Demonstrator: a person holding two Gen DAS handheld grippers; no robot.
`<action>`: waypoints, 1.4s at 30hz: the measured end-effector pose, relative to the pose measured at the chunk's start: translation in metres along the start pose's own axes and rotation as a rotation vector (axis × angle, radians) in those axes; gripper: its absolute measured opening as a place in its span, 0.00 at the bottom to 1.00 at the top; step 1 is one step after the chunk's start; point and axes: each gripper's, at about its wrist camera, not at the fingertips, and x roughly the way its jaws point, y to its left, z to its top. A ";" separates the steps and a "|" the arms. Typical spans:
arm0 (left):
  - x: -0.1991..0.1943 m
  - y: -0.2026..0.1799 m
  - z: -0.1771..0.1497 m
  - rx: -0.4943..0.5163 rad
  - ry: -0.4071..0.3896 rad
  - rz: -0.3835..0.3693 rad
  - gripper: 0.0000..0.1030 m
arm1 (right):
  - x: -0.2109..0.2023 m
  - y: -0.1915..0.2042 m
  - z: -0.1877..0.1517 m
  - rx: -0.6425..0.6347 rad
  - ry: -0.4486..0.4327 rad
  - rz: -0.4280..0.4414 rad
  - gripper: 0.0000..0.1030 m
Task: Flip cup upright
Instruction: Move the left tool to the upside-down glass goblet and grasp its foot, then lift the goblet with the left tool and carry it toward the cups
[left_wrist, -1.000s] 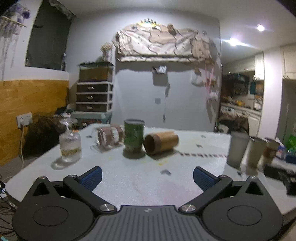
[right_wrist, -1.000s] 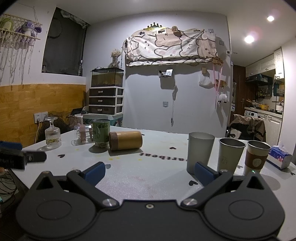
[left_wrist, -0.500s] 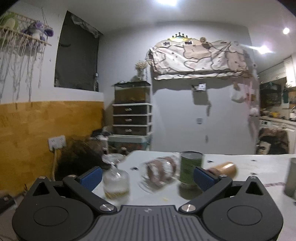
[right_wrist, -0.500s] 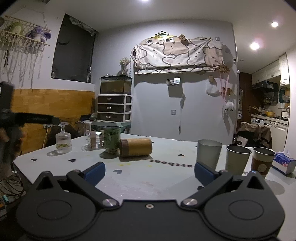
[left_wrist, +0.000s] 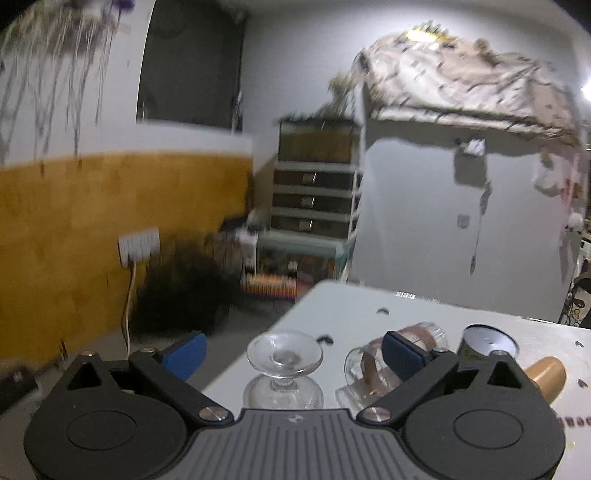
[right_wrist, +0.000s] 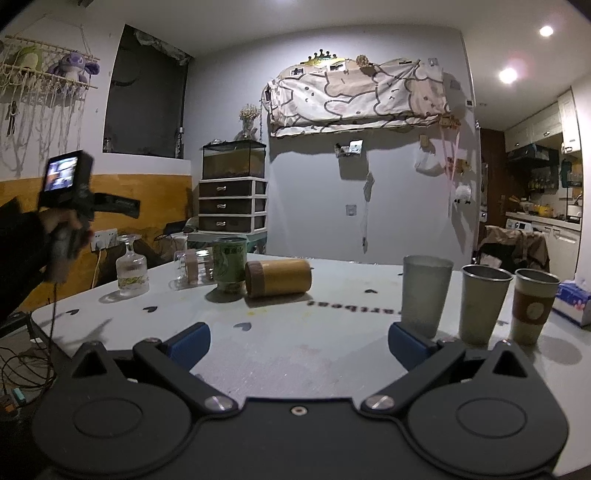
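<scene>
A stemmed glass (left_wrist: 283, 369) stands upside down near the table's left edge, its round foot on top; it also shows in the right wrist view (right_wrist: 132, 266). My left gripper (left_wrist: 293, 356) is open and empty, raised just above and behind the glass, with the glass foot between its fingers. A clear glass mug (left_wrist: 384, 365) lies on its side to the right, also seen in the right wrist view (right_wrist: 194, 263). A brown bamboo cup (right_wrist: 279, 277) lies on its side. My right gripper (right_wrist: 297, 341) is open and empty over the table's front.
A green can (right_wrist: 229, 264) stands between the mug and the bamboo cup. Three upright cups stand at the right: frosted (right_wrist: 424, 295), steel (right_wrist: 482, 302) and paper (right_wrist: 533, 304). A tissue box (right_wrist: 574, 301) sits at the far right. The white table (right_wrist: 303, 339) ends just left of the glass.
My left gripper has swung left and risen above the upside-down stemmed glass, which now sits between its fingers. The right gripper has stayed nearly still.
</scene>
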 end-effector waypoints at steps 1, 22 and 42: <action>0.007 0.001 0.001 -0.007 0.022 0.008 0.93 | 0.001 0.000 -0.001 0.002 0.003 0.003 1.00; 0.055 -0.005 -0.002 0.077 0.148 0.084 0.58 | 0.005 -0.006 -0.011 0.022 0.035 -0.007 1.00; -0.073 -0.101 -0.035 0.268 0.117 -0.384 0.58 | 0.000 -0.014 -0.007 0.056 0.000 -0.006 1.00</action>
